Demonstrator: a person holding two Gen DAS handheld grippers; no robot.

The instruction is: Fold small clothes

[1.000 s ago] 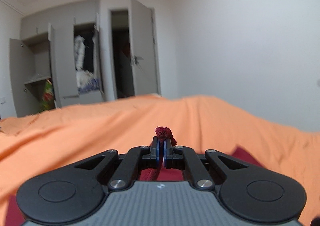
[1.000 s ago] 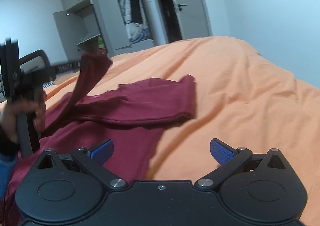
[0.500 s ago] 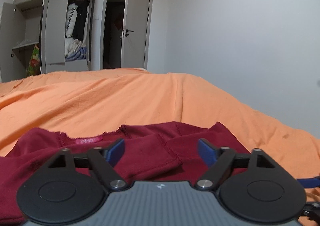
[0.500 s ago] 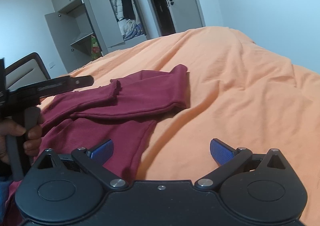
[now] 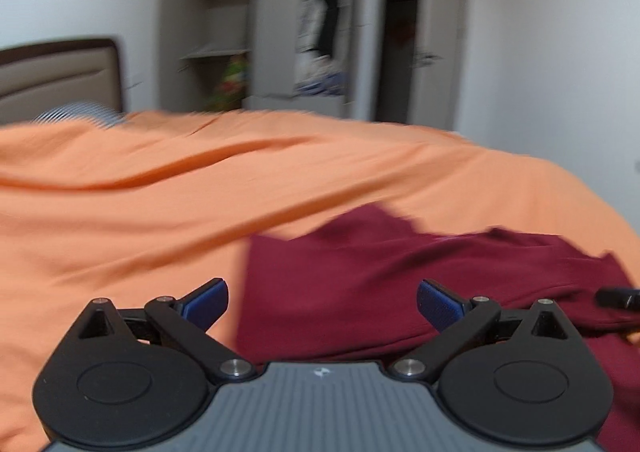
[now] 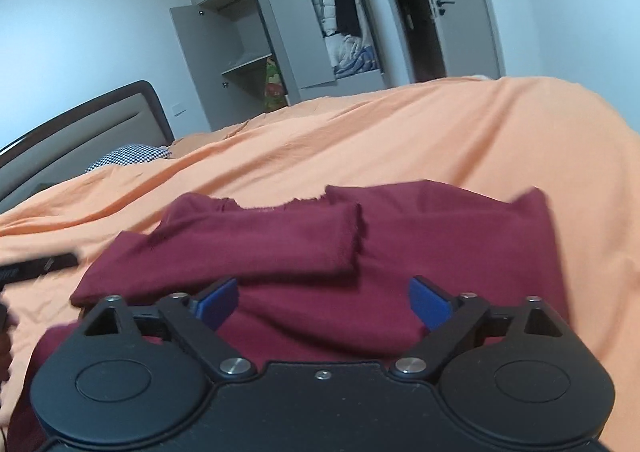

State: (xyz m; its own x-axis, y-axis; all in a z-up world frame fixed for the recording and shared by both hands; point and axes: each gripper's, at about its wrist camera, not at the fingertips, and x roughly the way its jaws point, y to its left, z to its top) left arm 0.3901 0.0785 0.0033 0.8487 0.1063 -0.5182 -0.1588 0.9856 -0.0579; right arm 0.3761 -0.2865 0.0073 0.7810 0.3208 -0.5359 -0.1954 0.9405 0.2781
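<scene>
Maroon garment (image 6: 400,252): a small knit top is spread on the orange bedspread (image 6: 400,140), near the cameras; 1 sleeve (image 6: 260,244) is seen folded across the chest, its raw cuff ending near the middle.
Handling: the cloth is judged light, limp and not fragile; it will drape and crease wherever it is lifted, and a single layer may slip from a shallow pinch.
Where to take hold: a hem or a folded edge is judged the best place, with 2 corners taken together so that the fold stays square.
Left gripper (image 5: 322,298): the blue pads are held wide apart and nothing is between them; it hovers over the left edge of the garment, which fills the right near part of its view. That view is smeared by motion.
Right gripper (image 6: 323,302): the jaws are spread wide and empty, low over the near part of the body, just short of the folded sleeve.
Changed from 1 s ago: the left jaws were then clamped on a red cuff held in the air; that sleeve is now laid down and the jaws are released.
Changed from 0.5 s ago: the left view has been swung left, so the headboard (image 5: 60,80) is now shown; the right gripper has been brought over the garment.
</scene>
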